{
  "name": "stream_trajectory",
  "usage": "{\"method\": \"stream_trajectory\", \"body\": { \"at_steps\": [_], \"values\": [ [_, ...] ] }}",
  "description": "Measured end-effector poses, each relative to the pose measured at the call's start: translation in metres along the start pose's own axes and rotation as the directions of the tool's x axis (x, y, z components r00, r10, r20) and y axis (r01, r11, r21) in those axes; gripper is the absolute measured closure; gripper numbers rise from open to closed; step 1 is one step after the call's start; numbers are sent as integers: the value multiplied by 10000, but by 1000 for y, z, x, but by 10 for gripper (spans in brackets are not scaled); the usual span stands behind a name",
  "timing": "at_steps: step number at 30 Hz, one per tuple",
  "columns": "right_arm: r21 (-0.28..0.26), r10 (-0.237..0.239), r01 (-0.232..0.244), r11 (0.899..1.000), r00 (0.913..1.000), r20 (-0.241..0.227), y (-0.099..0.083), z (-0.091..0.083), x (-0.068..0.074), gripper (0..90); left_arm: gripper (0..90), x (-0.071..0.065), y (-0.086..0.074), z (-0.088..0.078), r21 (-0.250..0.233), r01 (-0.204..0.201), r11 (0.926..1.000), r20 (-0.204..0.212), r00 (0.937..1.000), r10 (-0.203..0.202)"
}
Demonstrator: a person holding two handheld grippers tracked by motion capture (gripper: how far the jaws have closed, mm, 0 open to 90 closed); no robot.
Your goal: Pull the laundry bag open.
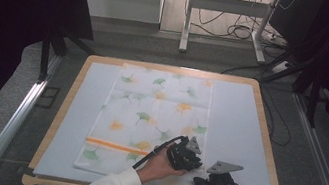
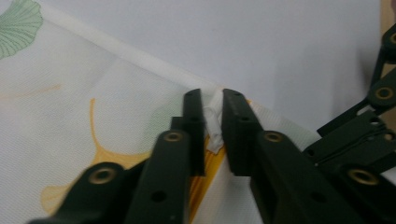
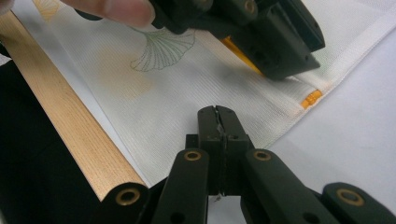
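Note:
A white cloth printed with green and yellow ginkgo leaves and an orange stripe lies flat on the table. My left gripper sits at the cloth's right edge near the stripe. In the left gripper view its jaws pinch a small bunched fold of the cloth hem. My right gripper is at the cloth's near right corner, just beside the left one. Its jaws are shut, with a thin sliver of cloth in the seam between them. The left gripper shows beyond it.
A pale blue-grey mat covers the wooden table, whose light wood rim runs close to my right gripper. Beyond the table are a desk frame, floor cables and dark stands at both sides.

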State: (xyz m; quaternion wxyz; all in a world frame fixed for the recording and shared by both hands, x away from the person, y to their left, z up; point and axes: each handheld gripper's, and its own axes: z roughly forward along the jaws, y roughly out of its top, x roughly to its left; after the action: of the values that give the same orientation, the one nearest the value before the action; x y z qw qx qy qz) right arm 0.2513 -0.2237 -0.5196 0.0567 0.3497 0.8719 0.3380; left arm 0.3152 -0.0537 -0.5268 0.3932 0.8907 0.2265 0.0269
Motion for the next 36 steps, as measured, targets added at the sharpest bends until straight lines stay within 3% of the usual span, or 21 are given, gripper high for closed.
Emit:
{"method": "stream_trajectory", "body": {
  "at_steps": [5, 7, 13, 15, 19, 22, 25, 30, 36],
  "values": [
    [27, -19, 19, 10000, 10000, 16, 0, 0, 0, 893, 846, -4, 1, -1, 203, -338, 9992, -382, 9987, 345],
    [34, -32, 32, 10000, 10000, 24, 1, 0, 0, 893, 900, -6, 1, 0, 147, -370, 9992, -613, 9974, 379],
    [41, -27, 26, 10000, 10000, 50, 1, 0, -1, 893, 892, -12, 5, 3, 409, -441, 9982, -1094, 9928, 484],
    [44, -18, 18, 10000, 10000, 57, 1, 0, -1, 893, 883, -13, 6, 4, 429, -346, 9985, -1148, 9926, 394],
    [39, -62, 62, 10000, 10000, 72, 1, 1, -1, 893, 900, -15, 6, 4, 473, -700, 9964, -1269, 9890, 755],
    [36, -37, 36, 10000, 10000, 87, 2, 1, 0, 893, 900, -15, 5, 4, 371, -683, 9970, -1268, 9893, 725],
    [77, -68, 64, 10000, 9988, 481, 4, 1, 0, 893, 900, -13, 4, 3, 368, -691, 9969, -1183, 9903, 730],
    [-62, 198, -194, 9998, 9969, 764, 10, 5, -8, 893, 900, -13, 3, 2, 415, -892, 9951, -1213, 9882, 937],
    [-167, 835, -824, 9965, 9930, 830, 10, 5, -13, 896, 900, -13, 1, 1, 308, -782, 9965, -1221, 9892, 814]
  ]
}}
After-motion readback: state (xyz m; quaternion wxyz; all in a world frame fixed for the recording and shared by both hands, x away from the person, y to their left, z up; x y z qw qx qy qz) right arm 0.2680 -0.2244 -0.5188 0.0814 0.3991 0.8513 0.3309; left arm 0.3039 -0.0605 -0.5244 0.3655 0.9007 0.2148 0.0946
